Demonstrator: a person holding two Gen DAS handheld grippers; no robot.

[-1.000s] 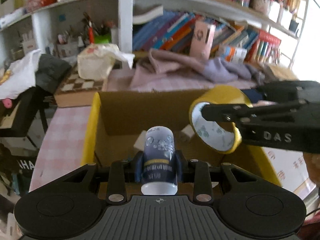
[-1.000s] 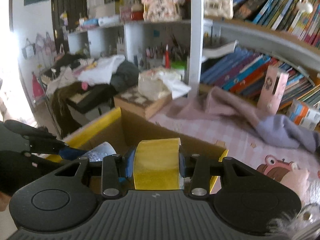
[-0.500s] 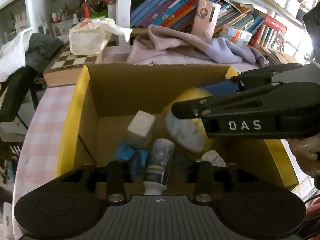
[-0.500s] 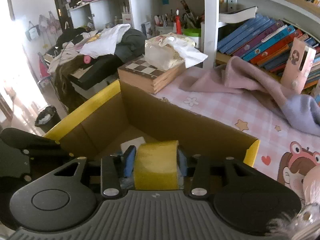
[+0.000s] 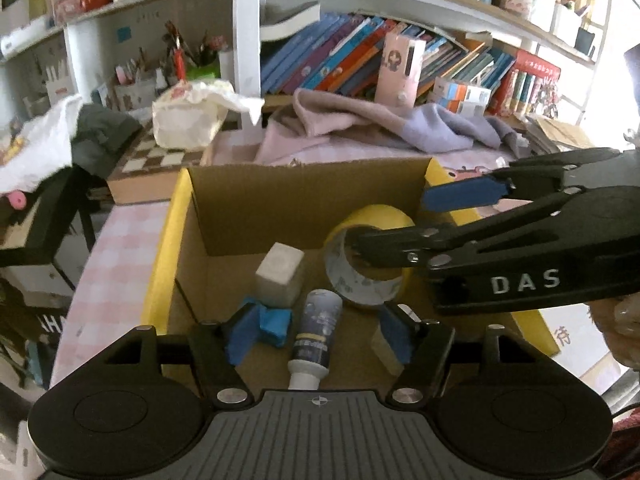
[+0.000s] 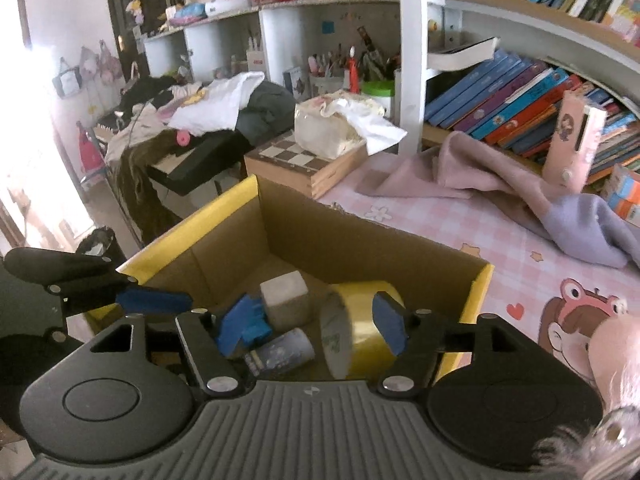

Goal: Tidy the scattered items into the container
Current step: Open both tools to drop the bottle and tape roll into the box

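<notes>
A cardboard box with a yellow rim point(image 5: 166, 248) holds a white cube point(image 5: 280, 276), a blue piece point(image 5: 276, 326), a small bottle point(image 5: 316, 336) and a yellow tape roll point(image 5: 368, 256). My left gripper point(image 5: 318, 334) hangs over the box's near side, jaws opening. The bottle lies on the box floor between its blue pads point(image 5: 240, 332), which stand apart from it. My right gripper point(image 6: 312, 326) reaches in from the right, jaws also opening. The tape roll point(image 6: 360, 328) rests in the box between its pads, loose. The bottle point(image 6: 282, 354) and cube point(image 6: 286, 306) lie beside it.
Behind the box stand a chessboard case point(image 5: 160, 164) with a tissue pack point(image 5: 188, 120) on it and a pink and lilac cloth point(image 5: 380, 128). Bookshelves point(image 5: 360, 52) fill the back. The pink checked tablecloth point(image 6: 460, 220) lies right of the box, and clothes point(image 6: 224, 108) are heaped at the left.
Both grippers have spread their jaws. The bottle left the left gripper's pads and the tape roll left the right gripper's pads; both now lie in the box.
</notes>
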